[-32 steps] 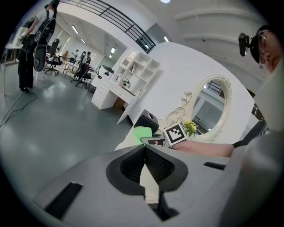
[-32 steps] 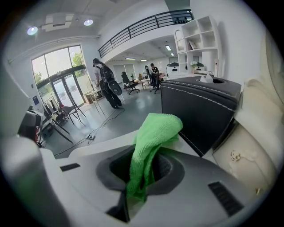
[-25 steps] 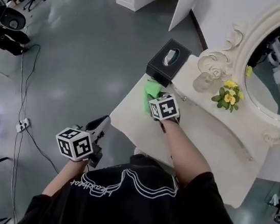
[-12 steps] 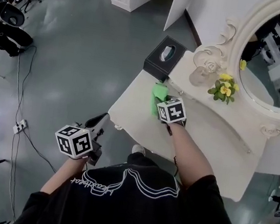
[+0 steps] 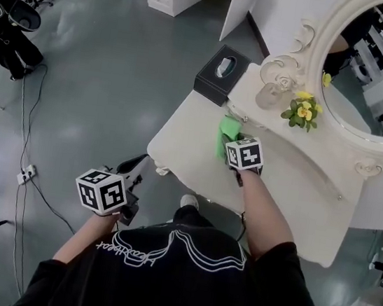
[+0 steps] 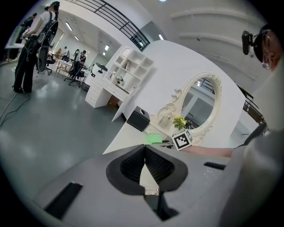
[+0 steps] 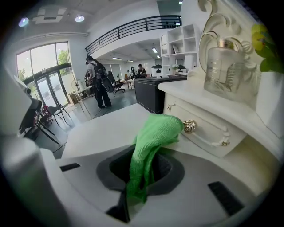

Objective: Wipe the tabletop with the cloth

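1. Pinching the green cloth (image 7: 153, 137) is our right gripper (image 7: 144, 165): its jaws are closed on a bunched fold, w/ the loose end flopped fwd onto the tabletop (image 5: 190, 152).
2. In the head view the cloth lies at approx. 11 o'clock of that gripper's marker cube. It is tight against the raised drawer unit at the table's back. We can't tell whether it touches the drawer front (image 7: 208, 129).
3. Our left gripper (image 6: 144, 155) hangs off the table at approx. 7 o'clock, over the floor. Its jaws are pressed together on nothing.
4. We read this as mid-wipe along the back strip; how much of the top is done we can't say.
5. Risk 1: the drawer knob (image 7: 190, 126) sits just beside the cloth. A sideways stroke could snag the fabric there & drag it out of the jaws.
6. Risk 2: the tissue box (image 5: 221, 74) stands at approx. 11 o'clock of the cloth, at the table's corner. A long push that way could shove it over the edge.
7. Risk 3: a glass bottle (image 5: 270, 95) & flowers (image 5: 300, 111) stand on the raised shelf at approx. 1 o'clock. Lifting the gripper carelessly could knock them, and the bottle would prob. tip easily.
8. Risk 4: the cloth is bunched, so little of it meets the surface. Pressing harder to make up for that could bring the hard jaws down onto the painted top.
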Demonstrator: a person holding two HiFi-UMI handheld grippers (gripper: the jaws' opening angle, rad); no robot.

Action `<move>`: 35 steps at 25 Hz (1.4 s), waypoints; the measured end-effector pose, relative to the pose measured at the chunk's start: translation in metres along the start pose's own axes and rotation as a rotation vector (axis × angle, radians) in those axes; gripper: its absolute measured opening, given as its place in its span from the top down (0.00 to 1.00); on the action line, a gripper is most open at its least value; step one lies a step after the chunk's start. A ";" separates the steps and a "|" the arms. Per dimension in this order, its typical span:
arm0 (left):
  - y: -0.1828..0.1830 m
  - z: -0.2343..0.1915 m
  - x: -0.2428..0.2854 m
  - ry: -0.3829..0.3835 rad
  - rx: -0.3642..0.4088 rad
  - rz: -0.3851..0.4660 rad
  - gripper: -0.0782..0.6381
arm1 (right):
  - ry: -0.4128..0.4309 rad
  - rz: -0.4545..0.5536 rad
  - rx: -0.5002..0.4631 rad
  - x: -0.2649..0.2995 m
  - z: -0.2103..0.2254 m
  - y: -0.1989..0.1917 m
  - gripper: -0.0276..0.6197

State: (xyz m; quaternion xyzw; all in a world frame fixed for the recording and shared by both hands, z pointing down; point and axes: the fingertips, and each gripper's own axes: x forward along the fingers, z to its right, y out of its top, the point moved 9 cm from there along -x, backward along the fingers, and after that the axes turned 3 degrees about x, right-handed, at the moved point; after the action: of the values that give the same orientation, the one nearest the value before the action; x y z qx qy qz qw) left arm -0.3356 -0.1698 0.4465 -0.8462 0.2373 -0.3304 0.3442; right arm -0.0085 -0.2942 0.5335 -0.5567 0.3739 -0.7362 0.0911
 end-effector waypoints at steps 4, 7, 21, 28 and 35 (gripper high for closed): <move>-0.007 0.004 -0.003 -0.010 0.007 -0.014 0.88 | -0.019 -0.001 0.016 -0.009 0.007 -0.011 0.87; -0.012 0.007 -0.006 -0.015 0.018 -0.025 0.88 | -0.035 -0.002 0.011 -0.015 0.010 -0.017 0.87; -0.023 0.017 0.009 -0.069 0.031 -0.100 0.88 | -0.104 -0.029 0.012 -0.040 0.027 -0.039 0.87; -0.025 0.033 0.034 -0.124 0.055 -0.135 0.88 | -0.136 -0.034 0.014 -0.054 0.041 -0.053 0.87; -0.026 0.050 0.050 -0.157 0.050 -0.139 0.88 | -0.158 -0.025 0.041 -0.070 0.059 -0.069 0.87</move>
State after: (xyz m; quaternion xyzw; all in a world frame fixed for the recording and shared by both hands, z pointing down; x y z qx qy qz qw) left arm -0.2619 -0.1631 0.4578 -0.8750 0.1419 -0.2919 0.3591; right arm 0.0888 -0.2338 0.5316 -0.6154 0.3435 -0.6987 0.1226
